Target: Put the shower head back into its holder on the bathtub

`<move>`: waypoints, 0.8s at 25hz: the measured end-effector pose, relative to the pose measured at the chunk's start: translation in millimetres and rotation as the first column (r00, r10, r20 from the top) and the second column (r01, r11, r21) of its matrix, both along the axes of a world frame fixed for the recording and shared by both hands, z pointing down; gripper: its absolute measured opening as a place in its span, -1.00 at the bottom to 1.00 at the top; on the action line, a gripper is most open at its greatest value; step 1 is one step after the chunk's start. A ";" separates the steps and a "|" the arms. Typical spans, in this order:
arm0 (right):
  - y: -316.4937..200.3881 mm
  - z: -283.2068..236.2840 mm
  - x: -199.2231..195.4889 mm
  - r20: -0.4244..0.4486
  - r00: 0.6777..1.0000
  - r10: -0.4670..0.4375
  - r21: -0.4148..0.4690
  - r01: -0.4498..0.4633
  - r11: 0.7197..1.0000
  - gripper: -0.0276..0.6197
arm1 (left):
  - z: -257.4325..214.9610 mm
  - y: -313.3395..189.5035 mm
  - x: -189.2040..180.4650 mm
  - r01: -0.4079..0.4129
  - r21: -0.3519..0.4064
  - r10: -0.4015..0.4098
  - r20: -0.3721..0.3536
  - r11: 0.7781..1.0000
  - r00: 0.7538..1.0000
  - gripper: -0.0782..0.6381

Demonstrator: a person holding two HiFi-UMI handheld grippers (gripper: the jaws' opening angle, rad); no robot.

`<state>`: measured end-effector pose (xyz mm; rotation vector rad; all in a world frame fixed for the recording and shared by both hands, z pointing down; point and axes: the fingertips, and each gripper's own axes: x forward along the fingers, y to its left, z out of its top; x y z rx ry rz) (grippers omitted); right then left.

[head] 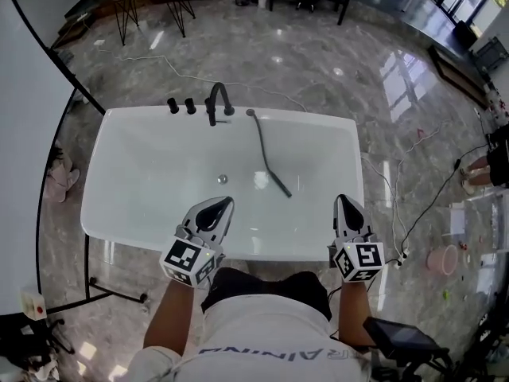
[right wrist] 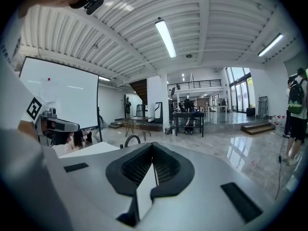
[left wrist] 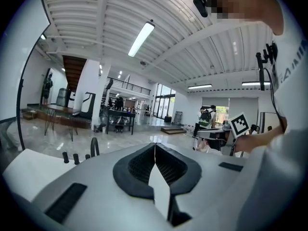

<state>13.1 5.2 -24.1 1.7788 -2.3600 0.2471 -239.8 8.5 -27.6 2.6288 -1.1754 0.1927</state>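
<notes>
Both tools are clenched shut with nothing in them right now. The left tool (head: 226, 204) and right tool (head: 343, 200) hover over the near rim of the bathtub (head: 119, 134), pointing across it. The shower head (head: 278, 185) is lying down inside the tub, about 1 o'clock from the left tool and 11 o'clock from the right. Its hose (head: 259, 138) runs up to the far rim at 12 o'clock, just right of the faucet (head: 216, 98). I can't really pick out the holder from here; my guess is it's up by that faucet hardware. Tip for this step: open one tool before you reach in, then come down crosswise on the dark handle rather than the hose. Grab it mid-handle so it doesn't swing or slip when you lift.
</notes>
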 end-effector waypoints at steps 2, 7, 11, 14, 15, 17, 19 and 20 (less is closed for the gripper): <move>-7.3 6.0 -5.0 -0.014 1.000 0.022 -0.018 -0.022 1.000 -0.88 | 10.5 -17.7 -10.6 0.002 -0.013 -0.002 -0.005 1.000 1.000 -0.73; -24.4 16.6 -12.8 -0.041 0.999 0.027 -0.059 -0.030 0.998 -0.88 | 23.9 -42.0 -21.7 0.013 -0.028 -0.013 -0.022 1.000 1.000 -0.73; -45.6 16.9 -2.5 -0.040 0.999 0.011 -0.051 -0.013 0.999 -0.88 | 28.9 -49.8 -8.9 0.010 -0.041 -0.012 -0.031 0.999 0.999 -0.73; -57.6 29.1 14.6 -0.020 1.000 -0.004 -0.063 0.003 0.998 -0.88 | 30.5 -54.6 5.6 0.019 -0.042 -0.021 -0.042 0.999 0.999 -0.73; -62.1 35.4 20.8 -0.015 1.000 -0.009 -0.069 0.007 0.998 -0.88 | 32.0 -58.3 10.8 0.025 -0.039 -0.027 -0.037 0.999 0.999 -0.73; -71.9 51.0 33.2 -0.009 1.000 -0.015 -0.081 0.015 0.997 -0.88 | 38.3 -68.2 22.8 0.038 -0.036 -0.039 -0.022 0.999 0.999 -0.73; -84.4 70.6 44.3 -0.004 1.000 -0.027 -0.092 0.026 0.995 -0.88 | 49.7 -82.2 38.2 0.044 -0.033 -0.044 -0.006 0.998 0.999 -0.73; -91.8 82.8 48.8 -0.001 0.999 -0.036 -0.099 0.036 0.994 -0.88 | 57.6 -91.0 46.9 0.045 -0.031 -0.045 0.005 0.998 0.999 -0.73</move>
